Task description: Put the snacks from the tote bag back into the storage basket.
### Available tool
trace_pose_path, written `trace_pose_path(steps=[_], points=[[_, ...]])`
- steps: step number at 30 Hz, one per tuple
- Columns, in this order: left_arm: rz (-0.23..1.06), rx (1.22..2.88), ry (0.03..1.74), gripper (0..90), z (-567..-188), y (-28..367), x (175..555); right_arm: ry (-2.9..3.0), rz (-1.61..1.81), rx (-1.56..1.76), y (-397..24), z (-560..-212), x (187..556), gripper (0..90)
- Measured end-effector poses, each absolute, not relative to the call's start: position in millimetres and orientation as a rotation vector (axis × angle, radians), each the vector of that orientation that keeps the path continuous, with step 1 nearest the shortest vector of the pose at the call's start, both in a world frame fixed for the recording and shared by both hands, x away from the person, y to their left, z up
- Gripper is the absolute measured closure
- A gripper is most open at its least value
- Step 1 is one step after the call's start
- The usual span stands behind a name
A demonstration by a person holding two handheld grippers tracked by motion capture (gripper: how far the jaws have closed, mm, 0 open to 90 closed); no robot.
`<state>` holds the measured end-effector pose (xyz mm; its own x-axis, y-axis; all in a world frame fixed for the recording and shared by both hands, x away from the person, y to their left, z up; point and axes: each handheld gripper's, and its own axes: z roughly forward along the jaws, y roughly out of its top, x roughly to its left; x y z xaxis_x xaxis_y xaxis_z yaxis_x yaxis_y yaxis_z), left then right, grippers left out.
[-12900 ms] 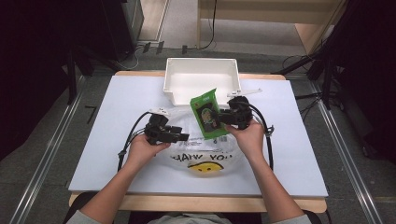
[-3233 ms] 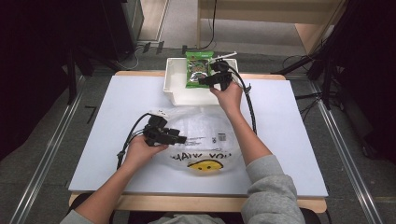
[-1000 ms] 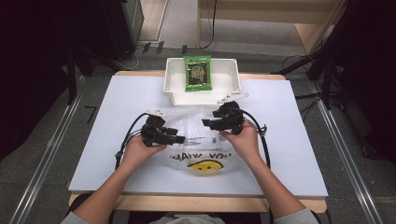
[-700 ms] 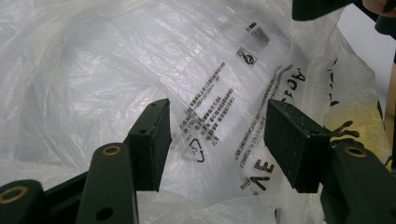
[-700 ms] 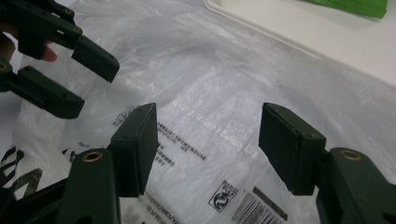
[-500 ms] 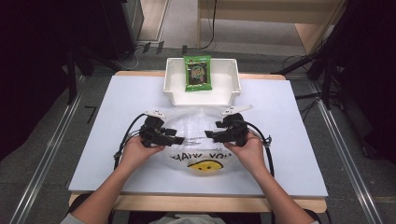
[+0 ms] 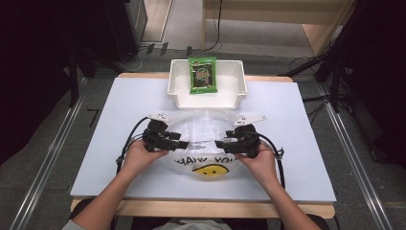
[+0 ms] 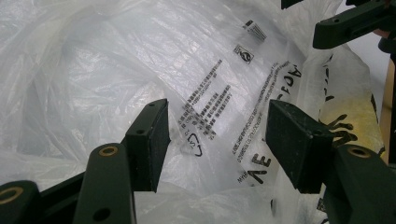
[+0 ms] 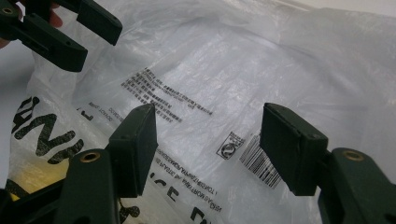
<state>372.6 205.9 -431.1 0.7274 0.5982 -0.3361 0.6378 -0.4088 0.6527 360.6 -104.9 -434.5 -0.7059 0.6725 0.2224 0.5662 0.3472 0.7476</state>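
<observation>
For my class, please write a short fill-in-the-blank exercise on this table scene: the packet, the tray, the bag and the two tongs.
1. The green snack packet lies inside the white ____.
2. The clear plastic bag bears a yellow ____ face.
3. The jaws of the left tongs and of the right tongs stand ____, with the bag between them.
4. In the high view the tray sits at the ____ edge of the table.

Missing words: tray; smiley; open; far

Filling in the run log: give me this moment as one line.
left gripper: open over plastic bag | right gripper: open over bag | snack packet: in white bin | table: bag flat
</observation>
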Motion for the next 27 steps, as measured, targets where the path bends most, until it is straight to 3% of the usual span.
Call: trace_pose_path(steps=[27], points=[[-0.064, 2.138, 0.936, 40.9, -434.0, 205.6, 374.5, 2.483, 1.293, 1.174, -105.8, -444.2, 365.8, 37.9]])
